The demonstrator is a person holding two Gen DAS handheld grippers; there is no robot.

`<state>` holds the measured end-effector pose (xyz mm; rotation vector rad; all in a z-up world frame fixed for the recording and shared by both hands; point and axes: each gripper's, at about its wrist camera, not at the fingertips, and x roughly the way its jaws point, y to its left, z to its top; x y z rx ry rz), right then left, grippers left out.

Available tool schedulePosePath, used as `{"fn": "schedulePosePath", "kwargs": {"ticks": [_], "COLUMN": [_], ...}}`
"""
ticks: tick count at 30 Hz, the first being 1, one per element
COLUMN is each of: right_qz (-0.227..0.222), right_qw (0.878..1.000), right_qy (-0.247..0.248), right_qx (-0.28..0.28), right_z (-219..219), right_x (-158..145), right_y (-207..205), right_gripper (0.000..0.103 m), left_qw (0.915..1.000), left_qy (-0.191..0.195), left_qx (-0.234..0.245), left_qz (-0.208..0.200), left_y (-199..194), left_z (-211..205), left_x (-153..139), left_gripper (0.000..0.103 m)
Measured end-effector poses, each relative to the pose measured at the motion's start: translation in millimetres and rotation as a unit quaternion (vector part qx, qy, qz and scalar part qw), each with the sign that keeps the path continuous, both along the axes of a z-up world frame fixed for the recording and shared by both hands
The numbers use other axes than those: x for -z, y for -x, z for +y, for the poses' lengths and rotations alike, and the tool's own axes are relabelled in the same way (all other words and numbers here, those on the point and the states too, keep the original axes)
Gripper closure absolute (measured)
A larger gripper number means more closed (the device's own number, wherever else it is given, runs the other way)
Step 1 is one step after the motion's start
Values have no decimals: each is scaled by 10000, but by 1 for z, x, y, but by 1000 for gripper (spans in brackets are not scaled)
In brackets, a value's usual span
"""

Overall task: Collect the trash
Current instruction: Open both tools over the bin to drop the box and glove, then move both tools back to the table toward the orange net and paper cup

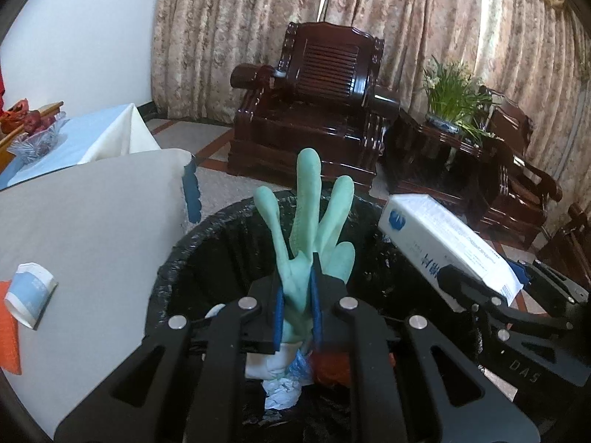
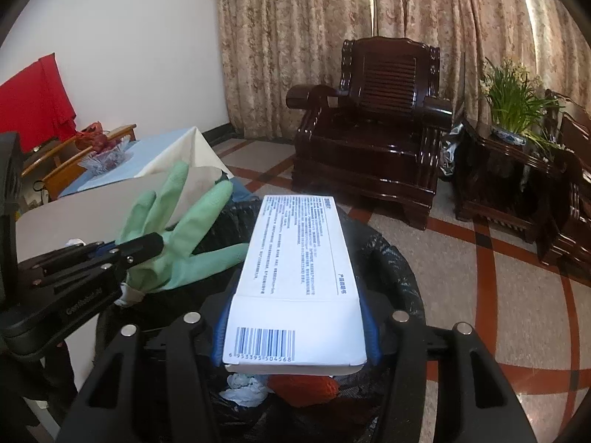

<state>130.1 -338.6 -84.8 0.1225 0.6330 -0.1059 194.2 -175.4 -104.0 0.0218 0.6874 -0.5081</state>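
Observation:
My left gripper (image 1: 297, 295) is shut on a green rubber glove (image 1: 314, 217) and holds it over the black-lined trash bin (image 1: 173, 254). The glove also shows in the right wrist view (image 2: 184, 243), with the left gripper (image 2: 147, 245) beside it. My right gripper (image 2: 295, 317) is shut on a white cardboard box (image 2: 295, 258) with a barcode, held over the same bin (image 2: 399, 269). The box also shows in the left wrist view (image 1: 443, 243). Crumpled paper (image 1: 280, 395) and an orange item (image 2: 303, 387) lie in the bin.
A white table (image 1: 92, 229) stands left of the bin, with a flattened paper cup (image 1: 29, 295) and an orange item (image 1: 7, 332) on it. A dark wooden armchair (image 1: 314, 110) and a side table with a potted plant (image 1: 450, 96) stand behind, before curtains.

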Motion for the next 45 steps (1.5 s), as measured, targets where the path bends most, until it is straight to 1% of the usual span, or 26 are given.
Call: {"fn": "schedulePosePath", "kwargs": {"ticks": [1,2,3,4,6,8,10,15,19,24,28,31,34,38,40,45], "right_qz": [25,63,124,143,161,197,236,225,58,-191,-352,-469,-553,-623,-653,-705], "right_qw": [10000,10000,9999,9999,9998,9997,9995,9995,9999,9995,9975,9950,9916,9860,9831,9778], "right_qy": [-4,1,28,42,56,80,106,34,-7,-91,-109,-142,-165,-193,-179,-201], "right_qx": [3,5,23,54,105,149,199,208,92,-228,-605,-876,-1162,-1536,-1700,-1961], "right_z": [-1,-2,-2,-2,-5,-5,-4,-1,11,43,78,107,137,177,194,232], "right_x": [2,4,7,8,11,12,13,10,0,-14,-23,-29,-33,-31,-29,-18], "right_y": [0,-1,-2,-2,-2,-2,-2,-3,-5,-16,-29,-37,-45,-53,-56,-66], "right_gripper": [46,40,36,29,23,12,7,6,6,6,6,6,6,6,6,6], "left_qw": [10000,10000,10000,10000,10000,10000,9998,9988,9962,9896,9816,9737,9659,9557,9519,9472], "left_qy": [18,26,19,14,23,35,88,11,-22,-59,-106,-255,-407,-594,-639,-692], "left_qx": [28,25,8,-14,-30,-75,-189,-450,-806,-1335,-1786,-2117,-2406,-2752,-2899,-3082], "left_qz": [32,26,-1,-31,-57,-51,-80,-215,-333,-530,-663,-804,-864,-854,-758,-552], "left_y": [-1,-2,-2,-2,-3,-4,-4,-3,1,5,7,11,13,15,14,12], "left_z": [0,0,2,3,7,13,25,50,82,133,178,211,241,278,296,323], "left_x": [1,1,0,0,-2,-3,-6,-15,-23,-38,-51,-58,-62,-59,-53,-35], "left_gripper": [83,79,66,59,56,48,32,18,17,17,17,17,17,17,17,17]}}
